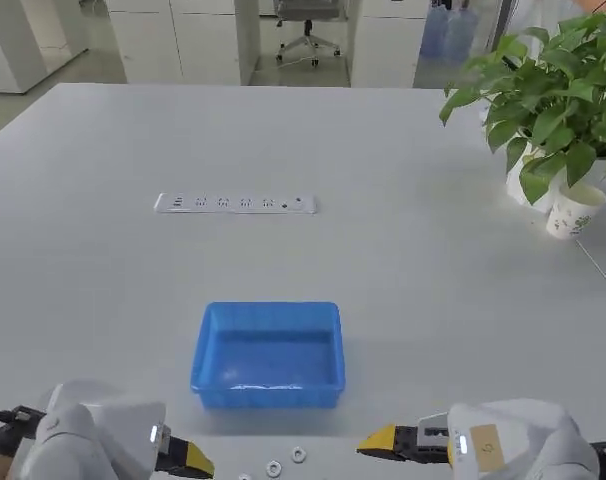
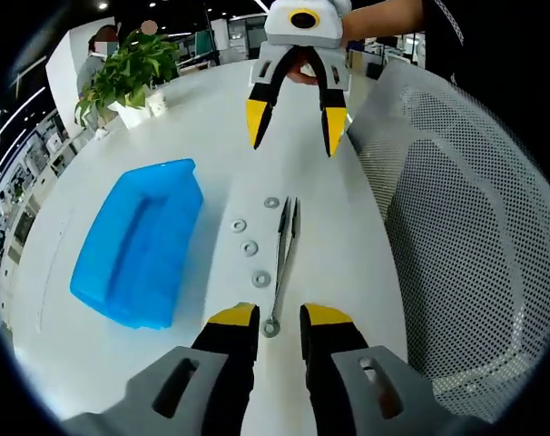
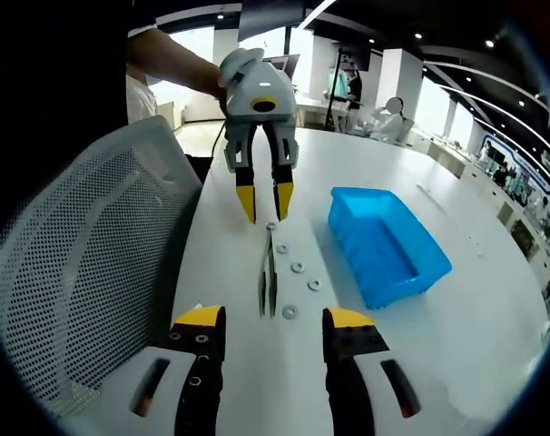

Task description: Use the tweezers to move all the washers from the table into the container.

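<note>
1. The left tongs (image 2: 279, 318) rise from the bottom of the left gripper view. Their jaws are a little apart and hold nothing.
2. The right tongs (image 3: 273, 318) at the bottom of the right gripper view are wide open, also with nothing between them.
3. The tweezers (image 2: 284, 245) lie flat on the white tabletop (image 1: 383, 250), in the centre of both gripper views, between the two tongs, which face each other.
4. The washers (image 2: 250, 247) lie in a loose row just beside the tweezers, on the side of the blue container (image 1: 268, 310). One lies at the tweezers' end near the left tongs.
5. In the head view the container stands in the lower centre, and some washers are visible below it at the bottom edge.
</note>
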